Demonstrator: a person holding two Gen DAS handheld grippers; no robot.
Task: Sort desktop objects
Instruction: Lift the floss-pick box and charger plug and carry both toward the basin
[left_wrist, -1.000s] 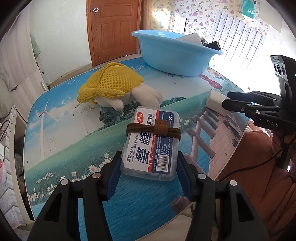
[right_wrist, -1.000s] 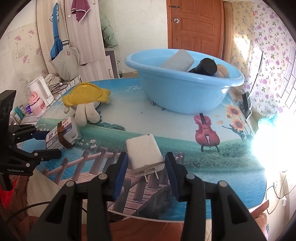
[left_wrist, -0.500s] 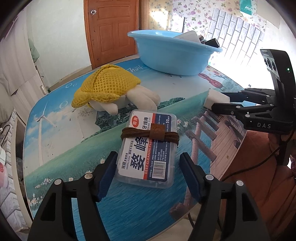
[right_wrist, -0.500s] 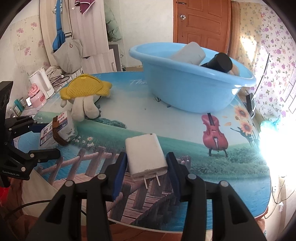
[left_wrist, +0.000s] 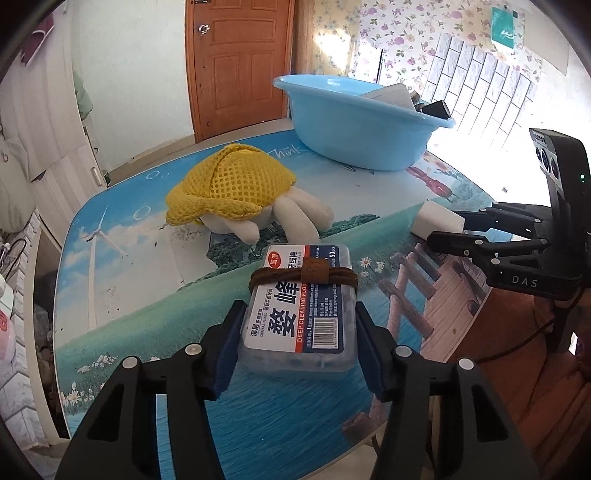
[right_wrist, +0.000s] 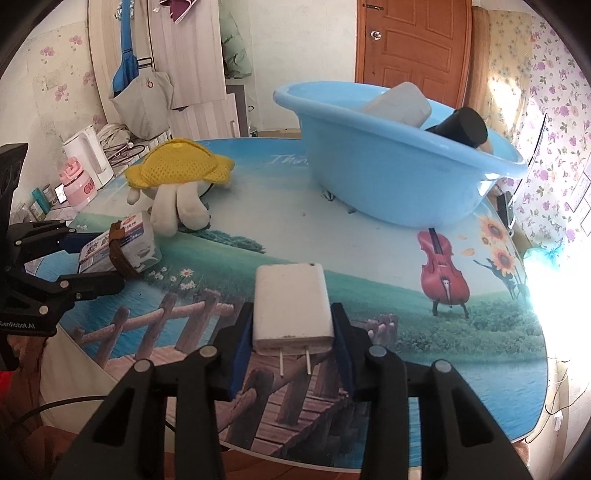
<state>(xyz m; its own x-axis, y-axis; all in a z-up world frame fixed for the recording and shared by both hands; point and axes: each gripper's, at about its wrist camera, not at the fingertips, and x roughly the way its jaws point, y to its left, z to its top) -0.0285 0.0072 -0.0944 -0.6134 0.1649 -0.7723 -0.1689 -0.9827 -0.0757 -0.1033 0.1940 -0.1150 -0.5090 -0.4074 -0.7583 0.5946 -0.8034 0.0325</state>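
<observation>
My left gripper (left_wrist: 297, 343) is shut on a clear dental floss box (left_wrist: 301, 310) with a brown band around it, held just above the table's near edge. My right gripper (right_wrist: 291, 339) is shut on a white charger plug (right_wrist: 291, 304), prongs pointing toward the camera. Each gripper shows in the other's view: the right gripper (left_wrist: 448, 225) with the charger plug (left_wrist: 437, 221), the left gripper (right_wrist: 94, 258) with the floss box (right_wrist: 122, 247). A blue basin (right_wrist: 388, 177) holding several items stands at the table's far side.
A plush toy with a yellow mesh cap (left_wrist: 236, 192) lies on the printed round table (left_wrist: 129, 288) between floss box and basin. A white kettle (right_wrist: 88, 157) and pink bottle (right_wrist: 79, 186) stand on a side counter to the left. A wooden door (left_wrist: 240, 62) is behind.
The left gripper's jaws, open around the floss box half a second ago, have closed on it. The right gripper has closed on the charger plug and both have moved closer to the basin.
</observation>
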